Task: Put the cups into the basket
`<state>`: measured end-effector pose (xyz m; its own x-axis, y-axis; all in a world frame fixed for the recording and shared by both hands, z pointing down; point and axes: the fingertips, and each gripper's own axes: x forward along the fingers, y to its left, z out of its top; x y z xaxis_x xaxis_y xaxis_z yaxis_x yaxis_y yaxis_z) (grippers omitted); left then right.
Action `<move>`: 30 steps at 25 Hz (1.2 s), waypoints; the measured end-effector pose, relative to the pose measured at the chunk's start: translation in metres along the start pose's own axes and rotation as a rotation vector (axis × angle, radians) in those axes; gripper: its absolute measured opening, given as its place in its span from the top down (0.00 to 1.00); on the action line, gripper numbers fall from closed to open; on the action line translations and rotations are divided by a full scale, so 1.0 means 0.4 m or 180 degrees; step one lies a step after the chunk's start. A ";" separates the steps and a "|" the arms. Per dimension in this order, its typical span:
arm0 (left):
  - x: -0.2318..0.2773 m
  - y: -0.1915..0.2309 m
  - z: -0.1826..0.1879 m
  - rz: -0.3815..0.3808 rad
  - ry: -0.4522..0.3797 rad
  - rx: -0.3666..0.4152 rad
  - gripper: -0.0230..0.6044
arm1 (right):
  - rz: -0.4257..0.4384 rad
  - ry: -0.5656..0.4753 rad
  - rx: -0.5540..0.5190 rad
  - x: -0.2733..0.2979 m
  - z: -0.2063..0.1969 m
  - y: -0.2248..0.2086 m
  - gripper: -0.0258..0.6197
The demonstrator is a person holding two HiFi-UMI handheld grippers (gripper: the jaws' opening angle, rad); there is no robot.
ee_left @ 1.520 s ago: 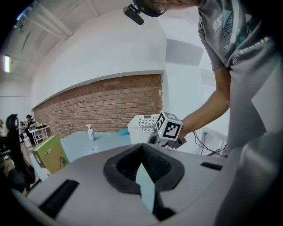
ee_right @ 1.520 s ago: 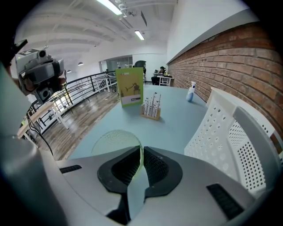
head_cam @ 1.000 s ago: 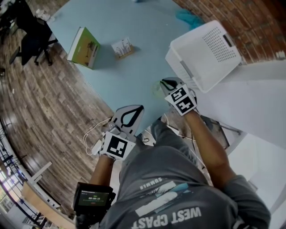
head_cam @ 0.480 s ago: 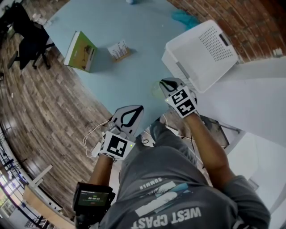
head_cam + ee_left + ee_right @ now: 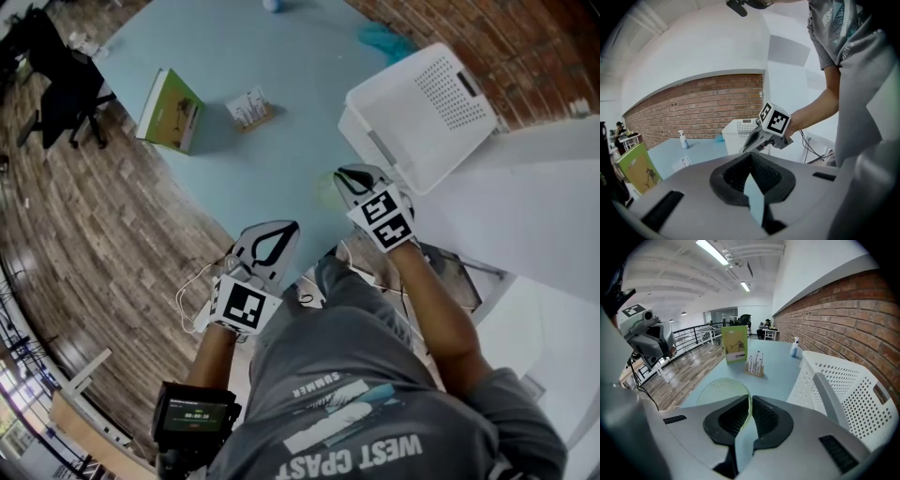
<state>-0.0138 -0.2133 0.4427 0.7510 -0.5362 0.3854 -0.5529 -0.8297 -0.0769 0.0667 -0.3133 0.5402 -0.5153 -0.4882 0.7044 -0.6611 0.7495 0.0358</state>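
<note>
Fingers of the right gripper (image 5: 750,404) were pinching the rim of a pale green see-through cup (image 5: 723,389) at the near edge of the light blue table (image 5: 281,56), just beside the white perforated basket (image 5: 843,390), which stood on the table with no cup visible in it. The left gripper (image 5: 289,228) hung off the table's near edge, well apart from the cup, its fingers pressed together on nothing. Farther along the table stood a green book (image 5: 169,111) and a small card stand (image 5: 249,106)
</note>
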 end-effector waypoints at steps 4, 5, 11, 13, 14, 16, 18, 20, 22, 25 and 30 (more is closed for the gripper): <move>0.000 -0.003 0.006 -0.0007 0.0003 0.0035 0.96 | -0.0030 -0.0080 -0.0016 -0.027 0.018 0.000 0.90; 0.000 -0.004 0.009 -0.0004 -0.0004 0.0045 0.96 | -0.0040 -0.0105 -0.0019 -0.035 0.023 -0.001 0.90; 0.008 -0.004 0.036 0.0023 -0.0082 0.0102 0.96 | -0.0108 -0.0273 -0.0032 -0.093 0.061 -0.010 0.90; 0.010 -0.001 0.051 0.0034 -0.0135 0.0129 0.96 | -0.0134 -0.0333 -0.0033 -0.114 0.078 -0.014 0.90; 0.011 0.002 0.058 0.0040 -0.0160 0.0139 0.96 | -0.0148 -0.0365 -0.0035 -0.125 0.087 -0.016 0.90; 0.015 0.008 0.070 0.0055 -0.0201 0.0155 0.96 | -0.0178 -0.0431 -0.0038 -0.147 0.105 -0.022 0.90; 0.020 0.016 0.082 0.0067 -0.0231 0.0177 0.96 | -0.0210 -0.0500 -0.0041 -0.170 0.124 -0.031 0.90; 0.026 0.023 0.091 0.0076 -0.0245 0.0198 0.96 | -0.0244 -0.0573 -0.0041 -0.191 0.143 -0.041 0.90; 0.033 0.030 0.100 0.0083 -0.0270 0.0213 0.96 | -0.0277 -0.0642 -0.0039 -0.211 0.161 -0.052 0.90; 0.046 0.037 0.115 0.0086 -0.0307 0.0238 0.96 | -0.0328 -0.0724 -0.0047 -0.237 0.184 -0.072 0.90; 0.066 0.048 0.131 0.0063 -0.0338 0.0263 0.96 | -0.0414 -0.0835 -0.0035 -0.275 0.217 -0.108 0.90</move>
<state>0.0143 -0.2513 0.4030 0.7766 -0.5624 0.2839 -0.5396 -0.8264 -0.1608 0.1046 -0.3308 0.3998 -0.5511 -0.6783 0.4860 -0.7255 0.6773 0.1225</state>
